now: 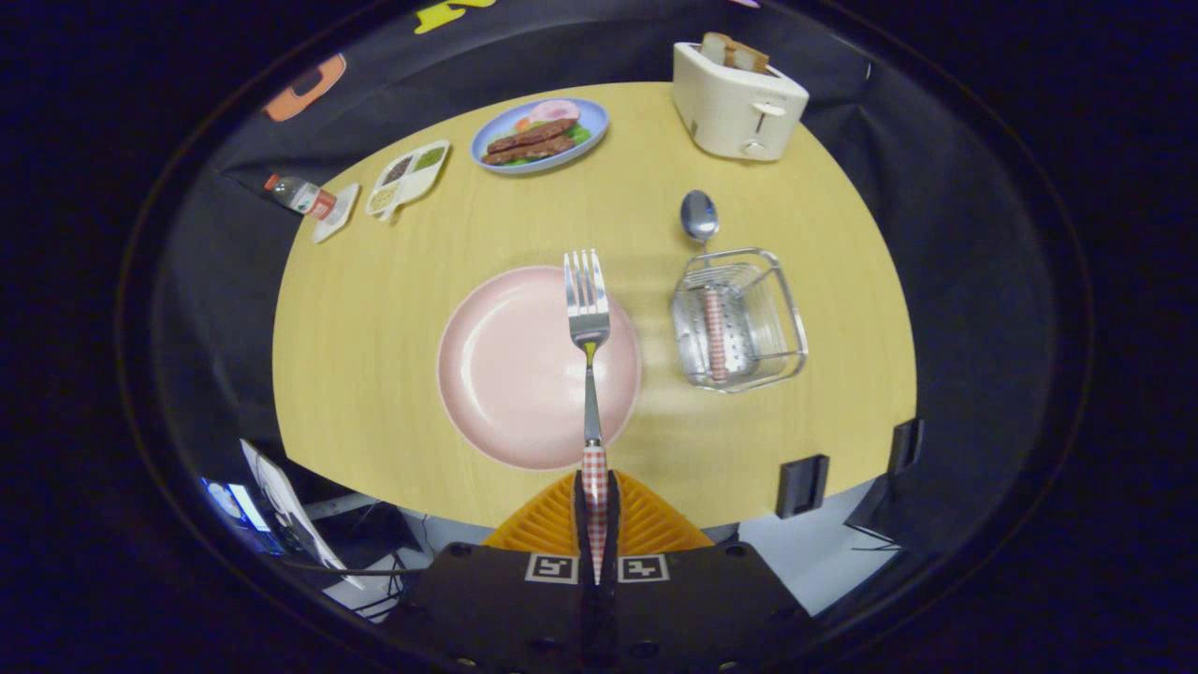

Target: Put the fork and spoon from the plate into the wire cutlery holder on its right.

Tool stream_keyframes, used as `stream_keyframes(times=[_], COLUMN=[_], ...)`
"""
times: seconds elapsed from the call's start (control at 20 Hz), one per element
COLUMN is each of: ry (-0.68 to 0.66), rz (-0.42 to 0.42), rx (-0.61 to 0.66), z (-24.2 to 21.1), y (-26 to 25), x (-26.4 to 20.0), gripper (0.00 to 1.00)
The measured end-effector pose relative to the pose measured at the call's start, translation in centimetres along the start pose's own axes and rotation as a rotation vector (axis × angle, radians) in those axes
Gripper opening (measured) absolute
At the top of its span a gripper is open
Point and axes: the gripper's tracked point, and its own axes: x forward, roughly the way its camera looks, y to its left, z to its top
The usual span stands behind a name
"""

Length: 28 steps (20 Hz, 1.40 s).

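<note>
Pinching the fork (pixel 588 318) by its checked handle tip, the gripper (pixel 595 501) is risking it swinging against the wire cutlery holder (pixel 739 318).

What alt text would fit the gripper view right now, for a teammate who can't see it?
The gripper is shut on the fork by its checked handle, tines pointing ahead over the pink plate. The spoon already stands in the wire cutlery holder to the plate's right.

Spoon (pixel 713 309) already inside holder (pixel 739 320).
</note>
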Motion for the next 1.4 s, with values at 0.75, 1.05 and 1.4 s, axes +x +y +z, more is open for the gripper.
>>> stream_keyframes(times=[0.75, 1.05, 1.4], ry=[0.202, 0.182, 0.231], rz=[-0.054, -0.061, -0.062], rx=[0.016, 0.028, -0.011], z=[1.0, 2.6, 2.1], y=[-8.1, -7.8, -7.2], x=[1.2, 1.2, 1.8], gripper=[0.07, 0.07, 0.07])
